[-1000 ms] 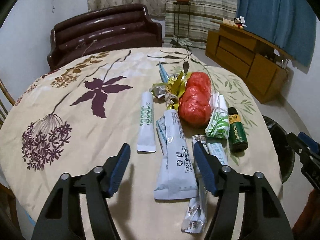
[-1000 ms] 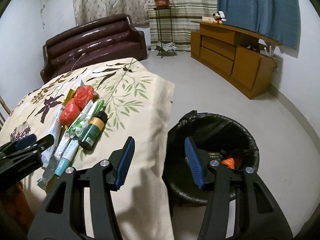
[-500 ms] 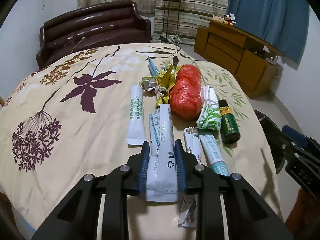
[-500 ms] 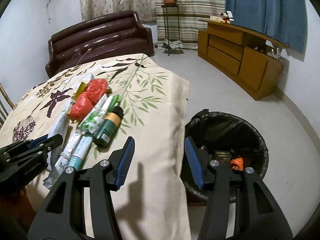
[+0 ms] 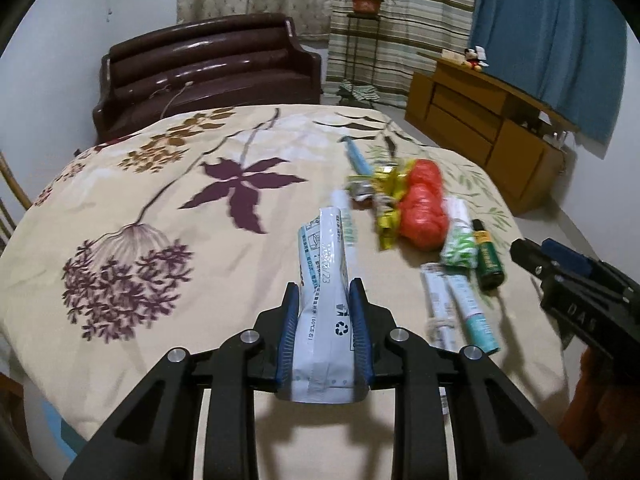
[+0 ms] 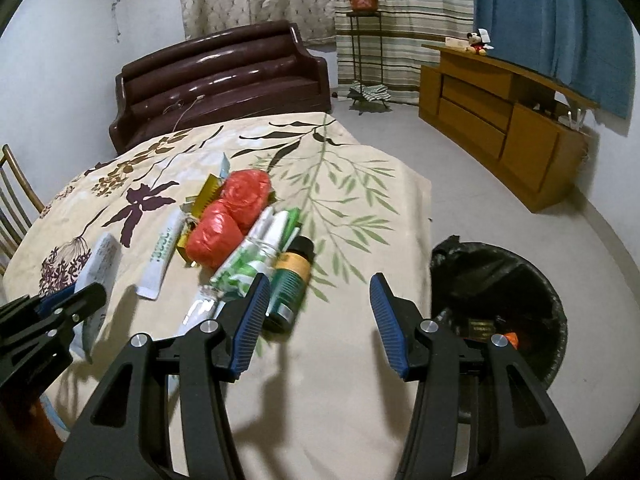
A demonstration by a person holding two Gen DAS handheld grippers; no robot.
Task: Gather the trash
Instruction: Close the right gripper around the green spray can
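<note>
My left gripper point(image 5: 323, 296) is shut on a white toothpaste tube point(image 5: 324, 280), lifted off the flowered tablecloth point(image 5: 160, 208); the same tube point(image 6: 100, 264) and left gripper point(image 6: 64, 304) show at the left of the right wrist view. My right gripper point(image 6: 316, 300) hangs open over the cloth's near right part, with nothing between its fingers. Left on the table lie two red bags point(image 6: 232, 212), a green bottle point(image 6: 292, 280), a white tube point(image 6: 162, 260), a green-and-white wrapper point(image 6: 248, 260) and yellow wrappers point(image 5: 386, 208). A black-lined trash bin point(image 6: 504, 304) stands on the floor to the right.
A brown sofa point(image 6: 220, 80) stands behind the table and a wooden cabinet point(image 6: 500, 120) along the right wall. A plant stand point(image 6: 362, 40) is by the curtains. A chair back point(image 6: 16, 200) is at the table's left edge. Bare floor lies around the bin.
My left gripper went from open around the white tube to shut on it, then lifted it off the cloth. My right gripper swung left from the bin toward the table, still open.
</note>
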